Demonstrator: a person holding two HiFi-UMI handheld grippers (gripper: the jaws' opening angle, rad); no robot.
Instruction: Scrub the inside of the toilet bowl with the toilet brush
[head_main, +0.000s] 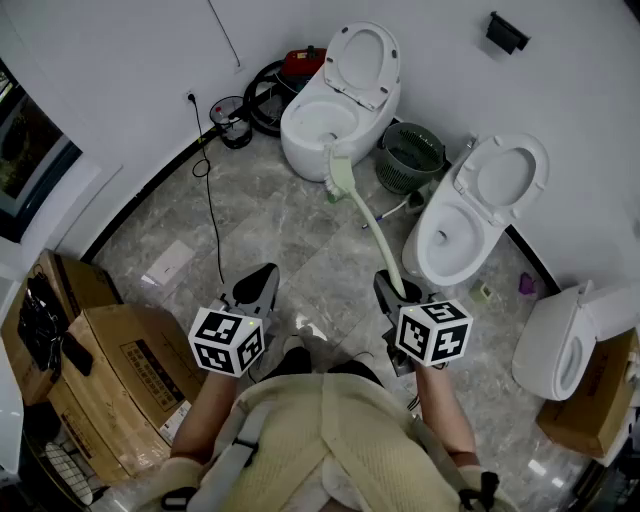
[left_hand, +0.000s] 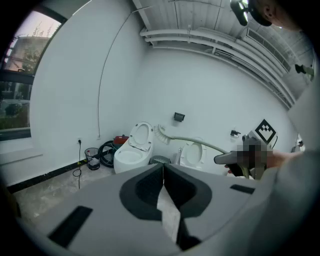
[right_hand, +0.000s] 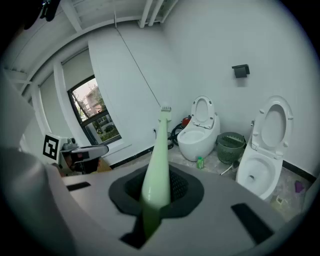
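toilet brush (head_main: 362, 212) | handle in R claw (head_main: 392, 288), head ahead | L claw (head_main: 257, 286) closed

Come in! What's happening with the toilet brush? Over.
Right gripper shut on toilet brush. Left gripper shut, empty. Brush head aloft, outside far toilet and near toilet. Nothing blocking.

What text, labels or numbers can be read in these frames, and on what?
No text is legible in any view.
Cardboard box: dark print on the top face, too small and blurred to read.
Paper sheet on the floor: any marks are too small to read.
Cubes on the left gripper and right gripper: square code patterns only, no letters.
Toilet brush: no print visible.
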